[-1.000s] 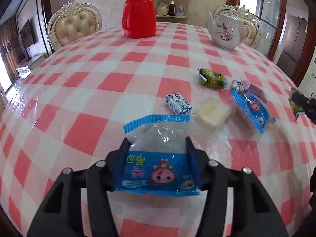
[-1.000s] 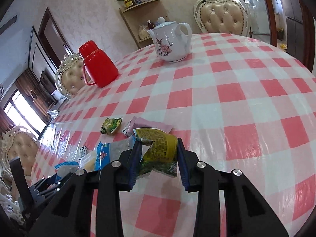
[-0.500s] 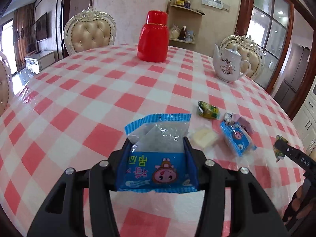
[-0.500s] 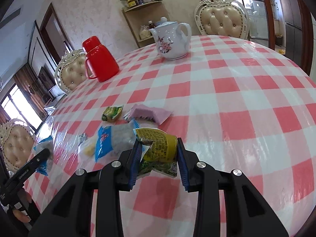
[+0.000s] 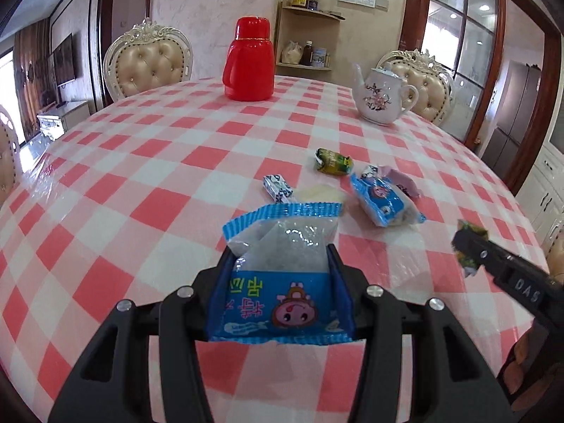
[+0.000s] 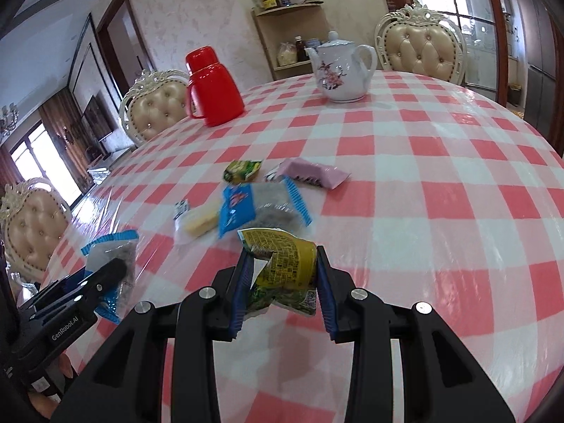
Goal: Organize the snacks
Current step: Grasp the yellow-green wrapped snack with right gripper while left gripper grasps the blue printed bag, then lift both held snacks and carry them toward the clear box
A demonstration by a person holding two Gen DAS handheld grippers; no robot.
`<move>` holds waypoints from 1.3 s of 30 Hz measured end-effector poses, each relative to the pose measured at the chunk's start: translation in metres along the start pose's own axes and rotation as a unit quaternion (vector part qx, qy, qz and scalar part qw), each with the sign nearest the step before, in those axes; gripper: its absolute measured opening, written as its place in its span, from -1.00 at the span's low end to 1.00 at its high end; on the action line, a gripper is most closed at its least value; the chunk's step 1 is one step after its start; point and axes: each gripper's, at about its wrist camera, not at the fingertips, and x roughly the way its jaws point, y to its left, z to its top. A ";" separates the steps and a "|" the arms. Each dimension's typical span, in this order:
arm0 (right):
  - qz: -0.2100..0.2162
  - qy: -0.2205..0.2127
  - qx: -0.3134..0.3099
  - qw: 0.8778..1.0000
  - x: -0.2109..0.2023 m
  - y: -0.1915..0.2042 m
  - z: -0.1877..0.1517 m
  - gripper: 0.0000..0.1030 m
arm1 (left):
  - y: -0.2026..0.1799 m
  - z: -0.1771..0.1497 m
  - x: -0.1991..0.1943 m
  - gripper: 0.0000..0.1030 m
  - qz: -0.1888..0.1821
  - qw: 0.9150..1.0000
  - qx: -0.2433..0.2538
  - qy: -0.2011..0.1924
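Observation:
My left gripper is shut on a blue snack packet with a pink cartoon face, held above the checked tablecloth. My right gripper is shut on a yellow-green snack packet; it also shows at the right of the left wrist view. On the table ahead lie a second blue packet, a small green packet, a pink packet, a blue-white candy and a pale yellow piece in clear wrap.
A red thermos and a white flowered teapot stand at the far side of the table. Padded chairs ring the table. A corner shelf with jars stands behind.
Both grippers have lifted and drawn back from the snack pile, each still holding its packet. The table snacks have not moved.

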 end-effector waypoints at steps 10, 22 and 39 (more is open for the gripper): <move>0.009 0.003 -0.026 1.000 -0.014 0.025 -0.022 -0.32 | -0.002 -0.021 -0.028 -0.01 -0.002 1.000 -0.009 -0.016; 0.038 -0.007 -0.038 0.999 -0.049 0.052 -0.051 -0.32 | 0.003 -0.044 -0.056 -0.01 0.008 0.999 -0.022 -0.029; 0.086 0.003 -0.054 0.995 -0.088 0.088 -0.094 -0.32 | 0.026 -0.097 -0.130 -0.01 0.038 0.997 -0.039 -0.054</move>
